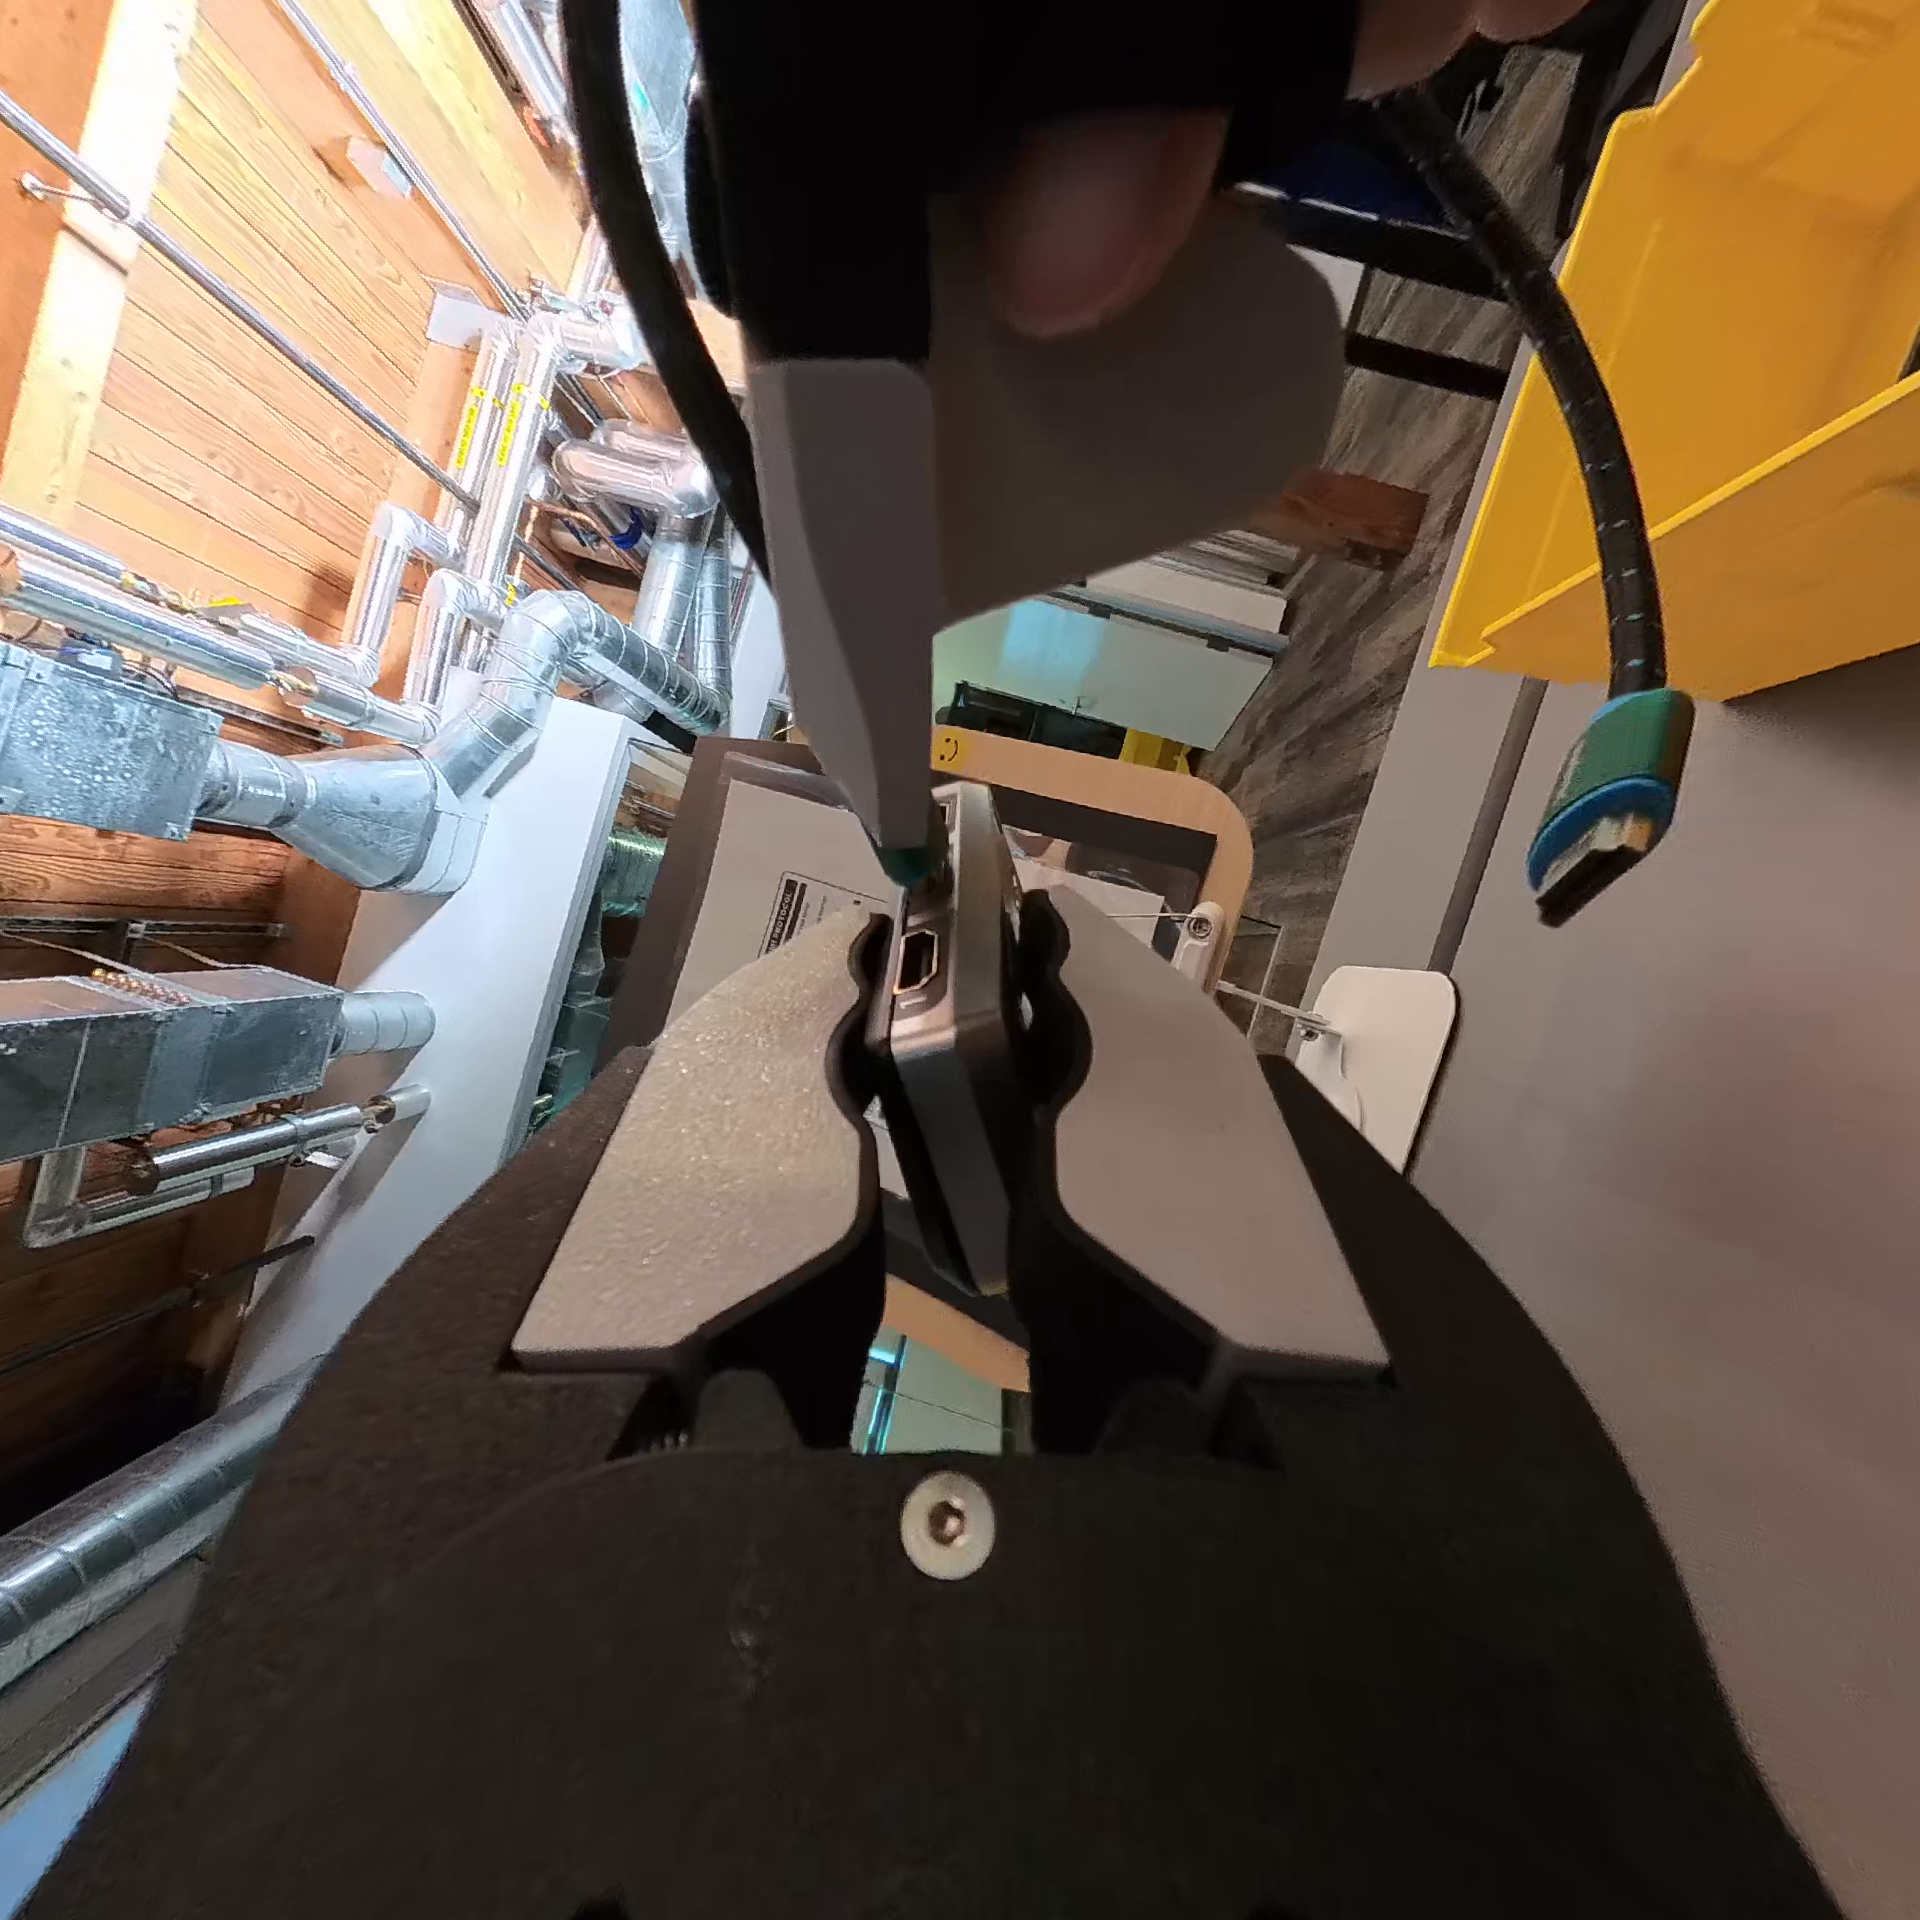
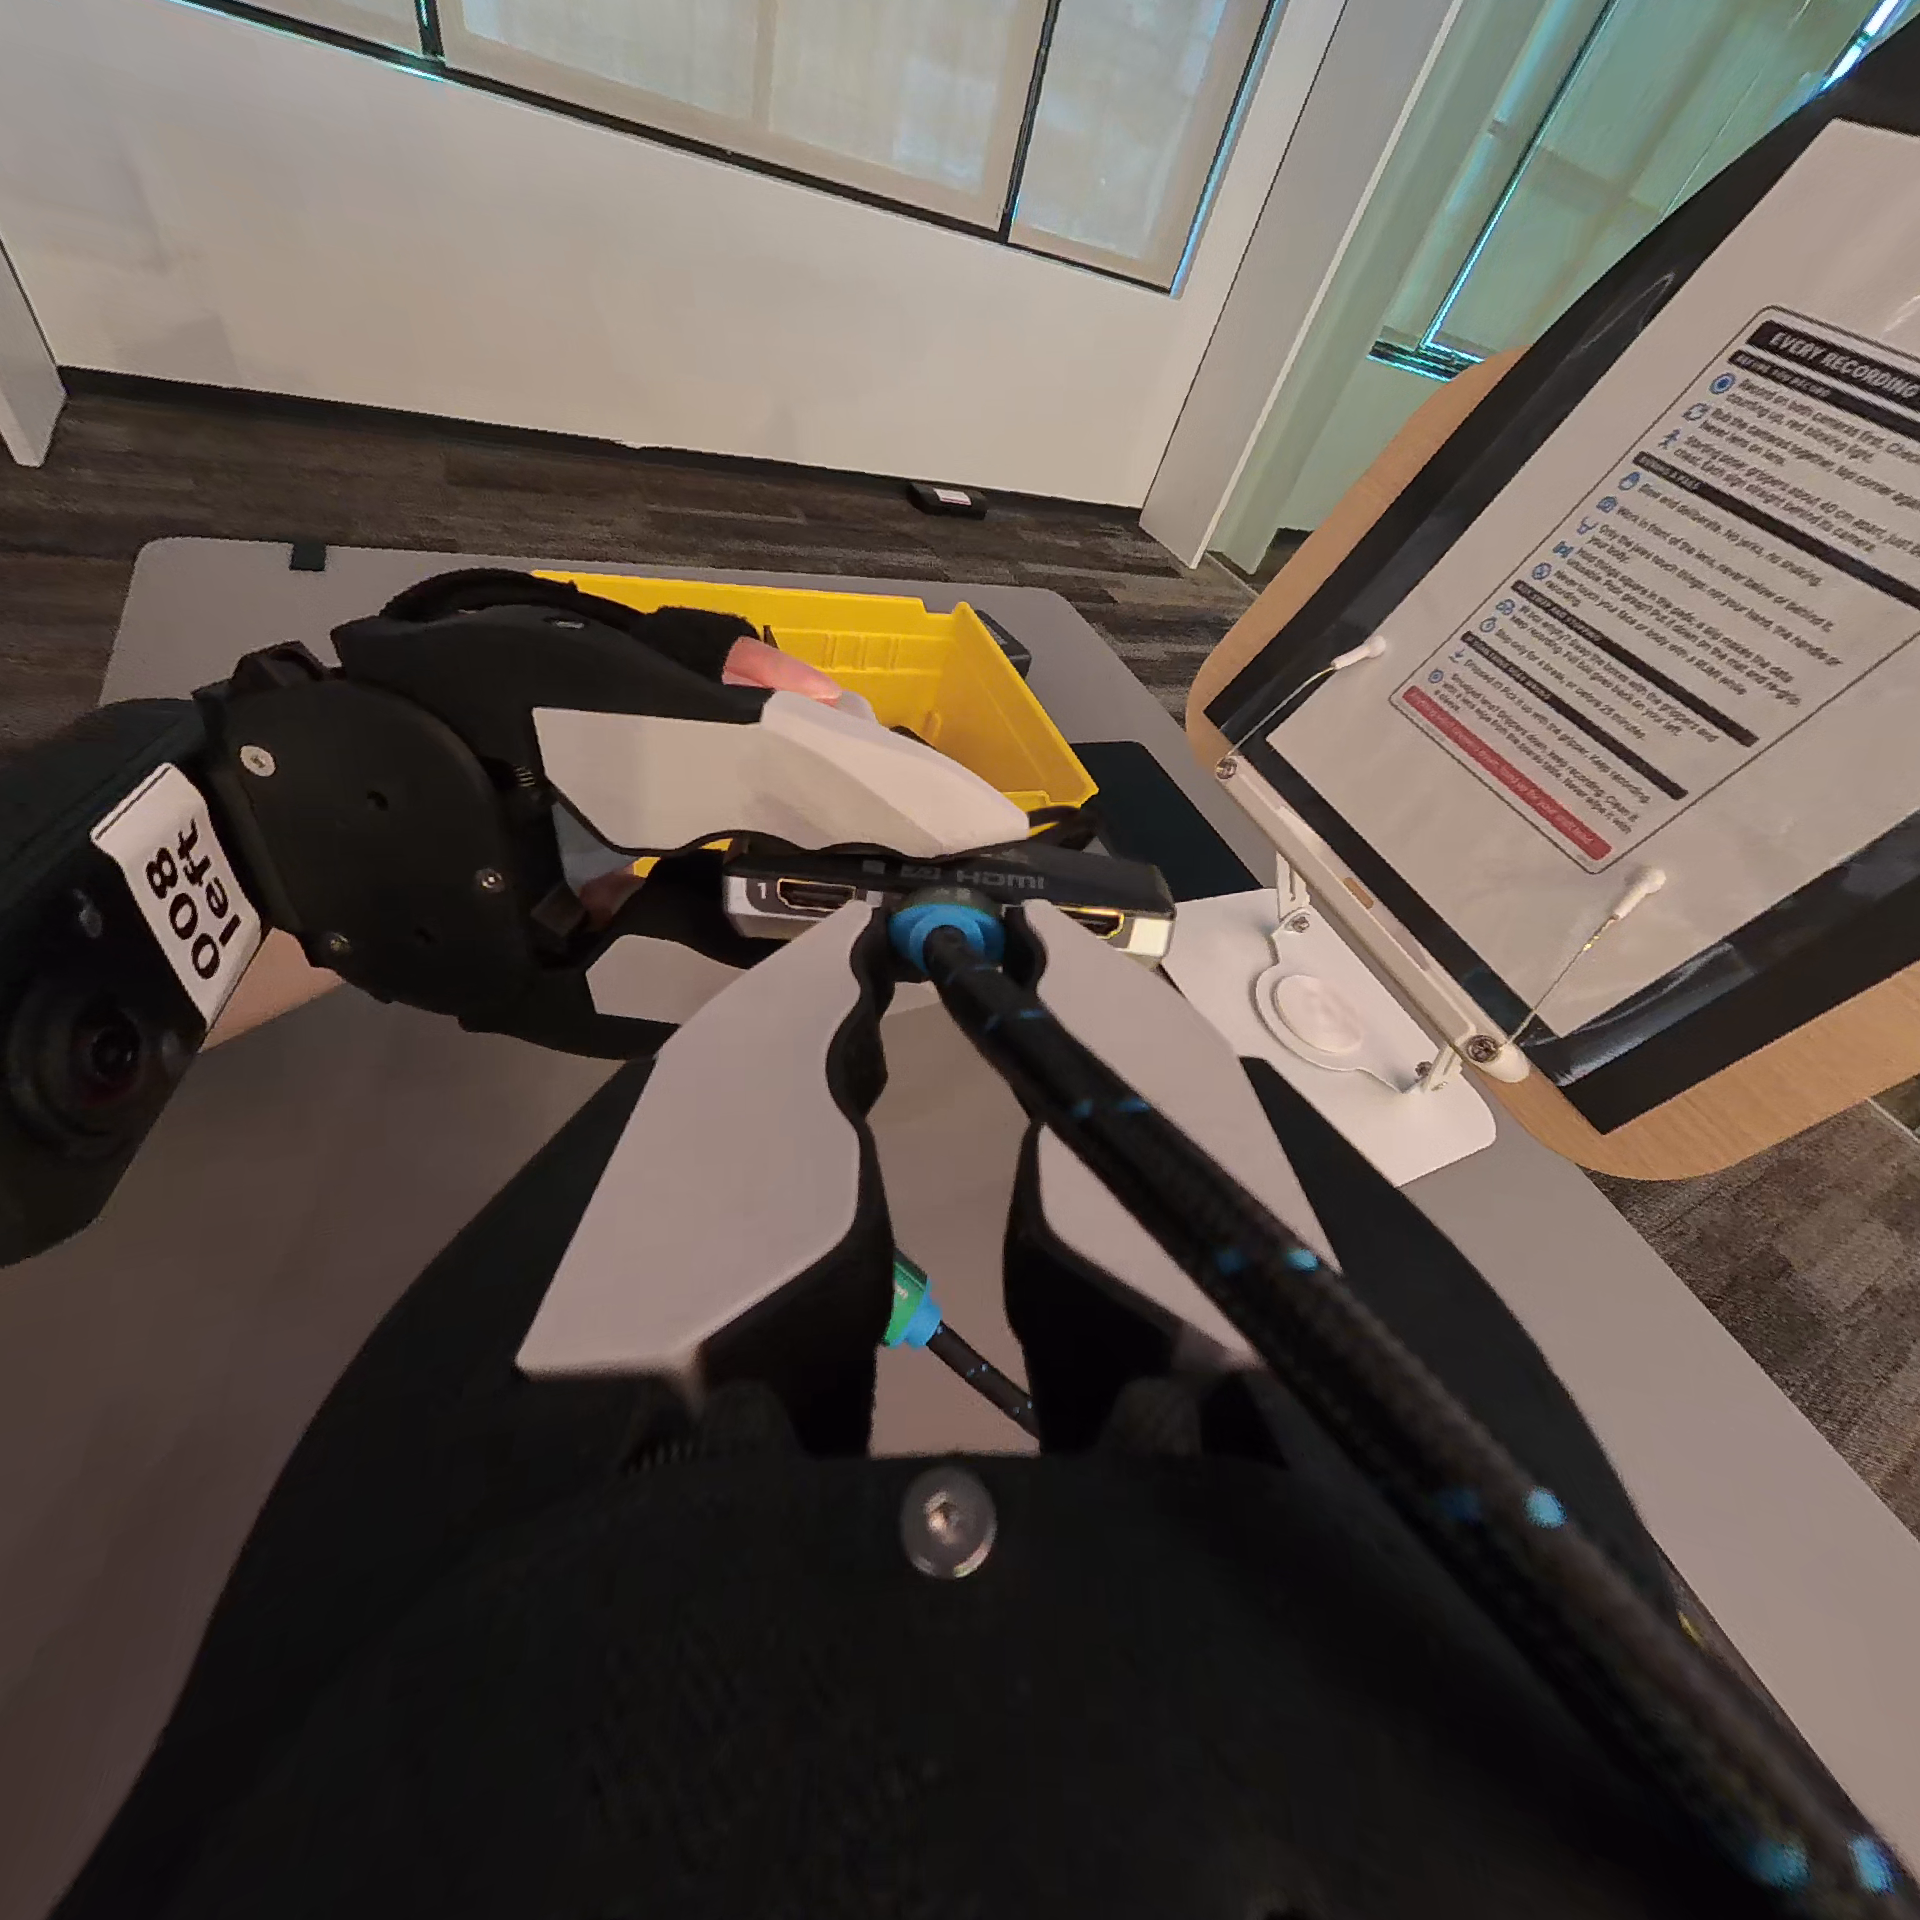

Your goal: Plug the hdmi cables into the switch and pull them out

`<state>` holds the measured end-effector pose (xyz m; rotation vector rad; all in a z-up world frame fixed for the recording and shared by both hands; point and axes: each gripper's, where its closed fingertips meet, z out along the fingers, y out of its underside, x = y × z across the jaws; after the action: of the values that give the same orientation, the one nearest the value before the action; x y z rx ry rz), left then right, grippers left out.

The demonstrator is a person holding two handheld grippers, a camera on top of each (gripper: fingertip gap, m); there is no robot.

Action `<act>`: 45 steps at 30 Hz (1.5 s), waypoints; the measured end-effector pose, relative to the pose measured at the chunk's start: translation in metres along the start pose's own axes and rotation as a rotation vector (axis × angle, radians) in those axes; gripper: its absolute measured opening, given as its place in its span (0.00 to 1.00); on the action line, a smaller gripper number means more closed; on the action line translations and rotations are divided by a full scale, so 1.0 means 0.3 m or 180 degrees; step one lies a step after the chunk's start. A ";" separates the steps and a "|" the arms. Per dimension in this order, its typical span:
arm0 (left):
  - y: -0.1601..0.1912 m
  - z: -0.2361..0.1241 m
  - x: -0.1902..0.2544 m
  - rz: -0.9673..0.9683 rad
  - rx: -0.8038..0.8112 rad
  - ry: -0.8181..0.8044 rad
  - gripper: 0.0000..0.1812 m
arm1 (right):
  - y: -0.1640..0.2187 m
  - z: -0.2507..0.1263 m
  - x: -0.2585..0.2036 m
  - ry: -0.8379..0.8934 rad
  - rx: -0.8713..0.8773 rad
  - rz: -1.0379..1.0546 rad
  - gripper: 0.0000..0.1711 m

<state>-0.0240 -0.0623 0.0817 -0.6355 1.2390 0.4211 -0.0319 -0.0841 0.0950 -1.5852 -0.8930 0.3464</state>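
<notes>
— Anything lettered in here?
— A white sticker [image 2: 171,894] with bold black characters, on the black body of the left gripper [image 1: 951,966], over at the far left.
— And the switch [image 2: 956,883]?
— White lettering along its top edge, and a small numeral beside its left port.
— That framed sheet [image 2: 1621,623] on the right?
— Dense black print under dark heading bars, blue icons down the margin, and a red band at the bottom.
— Anything else?
— A yellow smiley sticker [image 1: 945,746] on the wooden stand's edge. There are also small yellow tags [image 1: 483,426] on the silver pipes, too small to read.
</notes>
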 end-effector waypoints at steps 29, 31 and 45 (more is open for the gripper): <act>0.066 0.055 0.056 -0.0859 -0.0306 0.0389 0.28 | 0.031 0.025 0.092 0.0130 0.0205 0.0032 0.11; 0.079 0.056 0.078 -0.1059 -0.0368 0.0585 0.29 | 0.032 0.022 0.096 0.0135 0.0209 -0.0005 0.11; 0.077 0.067 0.076 -0.0643 -0.0291 0.0253 0.14 | 0.024 0.001 0.061 0.0092 0.0025 -0.0154 0.11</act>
<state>-0.0170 -0.0325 0.0587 -0.8542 1.2219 0.2873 -0.0175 -0.0706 0.0929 -1.5553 -0.9053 0.2917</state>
